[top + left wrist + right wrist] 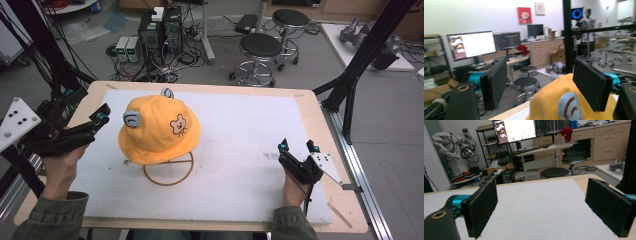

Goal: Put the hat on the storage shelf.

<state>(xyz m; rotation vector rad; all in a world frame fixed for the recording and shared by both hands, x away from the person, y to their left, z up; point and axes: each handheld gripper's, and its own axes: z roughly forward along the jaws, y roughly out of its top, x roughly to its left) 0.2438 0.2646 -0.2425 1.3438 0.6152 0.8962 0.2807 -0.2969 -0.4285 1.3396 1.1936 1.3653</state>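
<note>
A soft orange-yellow cloth bucket hat (159,129) w/ two small grey-blue ears and a stitched bear face on the crown sits on a thin brown wire stand (169,170), left of centre on the white mat covering the wooden table (310,107). The stand's ring base rests on the mat under the brim.

Handling, as a guess: hat looks light, limp fabric, not fragile, not slippery. The crown keeps its shape prob. only because the stand fills it; the brim flops. It should lift off w/ little force, but the light wire stand may come up or tip w/ it. Best hold is likely the brim edge, pinched flat, or one side each w/ both tongs. The ears are small sewn bits, poor to pull on.

Left tongs (101,117) are raised just beside the hat's left side, jaws spread, nothing between them; the left gripper view looks over the hat's top and one ear (570,107). Right tongs (298,146) are low over the mat, well apart from the hat to the right, jaws spread wide and empty in the right gripper view (549,207).

Writing: no brand or label readable on the hat. Screen text in the background is too blurred to read.
</note>
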